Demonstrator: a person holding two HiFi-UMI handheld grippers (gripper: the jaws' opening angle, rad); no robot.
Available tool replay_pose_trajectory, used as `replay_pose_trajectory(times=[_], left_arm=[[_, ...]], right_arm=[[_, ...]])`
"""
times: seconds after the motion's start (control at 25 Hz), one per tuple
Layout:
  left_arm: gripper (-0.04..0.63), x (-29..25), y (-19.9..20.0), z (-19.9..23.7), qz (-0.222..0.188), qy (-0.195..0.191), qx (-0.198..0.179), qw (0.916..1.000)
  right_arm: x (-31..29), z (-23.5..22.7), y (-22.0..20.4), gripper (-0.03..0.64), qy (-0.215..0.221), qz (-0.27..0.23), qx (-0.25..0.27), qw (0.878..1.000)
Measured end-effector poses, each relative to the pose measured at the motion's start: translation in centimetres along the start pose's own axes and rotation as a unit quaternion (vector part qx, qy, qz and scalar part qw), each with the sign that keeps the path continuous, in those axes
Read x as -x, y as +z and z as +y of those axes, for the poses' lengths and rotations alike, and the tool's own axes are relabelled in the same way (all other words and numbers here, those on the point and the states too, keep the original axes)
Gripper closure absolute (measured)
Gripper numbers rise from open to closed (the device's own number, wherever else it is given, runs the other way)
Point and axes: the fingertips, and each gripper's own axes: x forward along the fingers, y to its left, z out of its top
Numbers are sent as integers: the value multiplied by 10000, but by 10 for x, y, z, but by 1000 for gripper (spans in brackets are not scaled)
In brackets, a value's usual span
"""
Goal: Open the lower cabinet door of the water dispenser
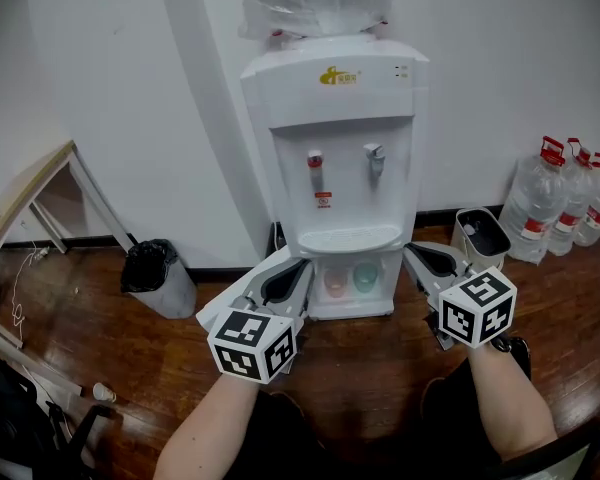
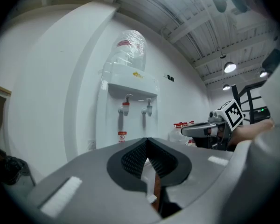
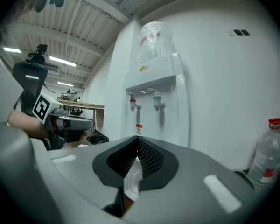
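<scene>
Tall white plastic water dispenser (image 1: 345, 158) found upright on brown wooden floor (image 1: 370, 368) against white wall (image 1: 100, 88), its lower cabinet (image 1: 350, 303) at the base showing a pink cup (image 1: 335, 284) and a green cup (image 1: 365, 279); door position not determinable. Grey left claw (image 1: 302, 266) and grey right claw (image 1: 410, 250) held level before the dispenser, one either side of that cabinet, each narrow with tips together, nothing gripped.

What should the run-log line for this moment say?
left gripper: shut, empty | right gripper: shut, empty | both level, aimed at water dispenser, short of it | lower cabinet: door state unclear
</scene>
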Motion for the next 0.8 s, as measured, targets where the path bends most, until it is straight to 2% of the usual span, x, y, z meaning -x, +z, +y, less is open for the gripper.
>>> replay_pose_trajectory(times=[0.12, 0.28, 0.32, 0.4, 0.56, 0.8], left_arm=[[538, 3, 7, 0, -118, -145, 245, 9995], [541, 0, 9, -8, -62, -256, 243, 9994], [561, -1, 9, -9, -64, -257, 241, 9994], [593, -3, 5, -12, -32, -215, 193, 9996], [595, -9, -3, -8, 140, -146, -30, 9998], [595, -17, -3, 3, 42, 22, 108, 9999]], right_arm=[[7, 13, 8, 615, 61, -64, -68, 9999], [5, 23, 10, 615, 230, -61, 138, 9996], [4, 23, 12, 615, 266, -111, 224, 9993], [1, 19, 10, 615, 266, -118, 292, 9991], [-9, 8, 5, 615, 250, -111, 160, 9995], [-20, -3, -3, 615, 241, -59, 170, 9995]])
